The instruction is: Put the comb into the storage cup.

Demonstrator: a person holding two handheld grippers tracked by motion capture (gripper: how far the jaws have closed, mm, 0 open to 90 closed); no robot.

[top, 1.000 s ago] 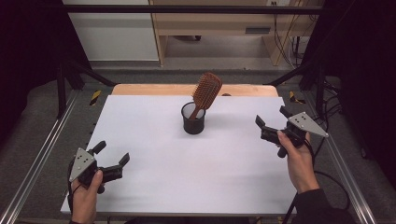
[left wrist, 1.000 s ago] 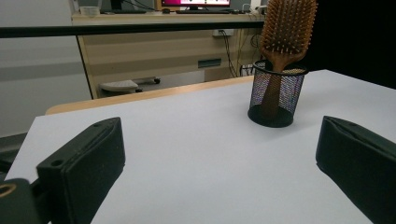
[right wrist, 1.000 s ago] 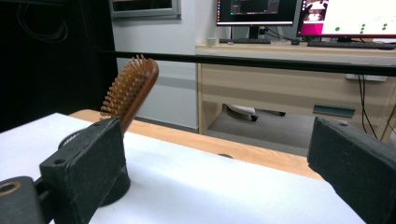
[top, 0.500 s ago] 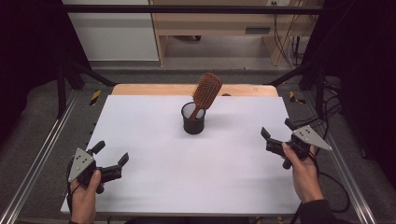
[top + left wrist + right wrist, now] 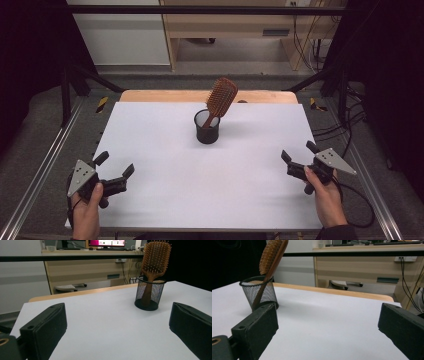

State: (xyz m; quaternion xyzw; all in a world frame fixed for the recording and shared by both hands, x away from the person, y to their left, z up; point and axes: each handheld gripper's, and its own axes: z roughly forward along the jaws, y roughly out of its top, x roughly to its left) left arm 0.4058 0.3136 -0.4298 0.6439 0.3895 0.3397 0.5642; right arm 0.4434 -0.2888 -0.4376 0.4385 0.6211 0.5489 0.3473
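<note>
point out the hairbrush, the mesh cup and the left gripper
hairbrush (image 5: 222,96), high view, on its bristled head
mesh cup (image 5: 207,133), high view, on its front wall
left gripper (image 5: 114,166), high view, between its open fingertips

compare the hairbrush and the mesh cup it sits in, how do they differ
The hairbrush is brown wood with a bristled paddle head; the mesh cup is black see-through wire. The hairbrush leans, its head tipped over the rim, while the mesh cup stands upright on the table. The hairbrush rises well above the shorter mesh cup. Neither is touched by a gripper.

A white table (image 5: 165,150) carries a black mesh cup (image 5: 207,127) — a wooden hairbrush (image 5: 220,98) stands tilted inside.
</note>
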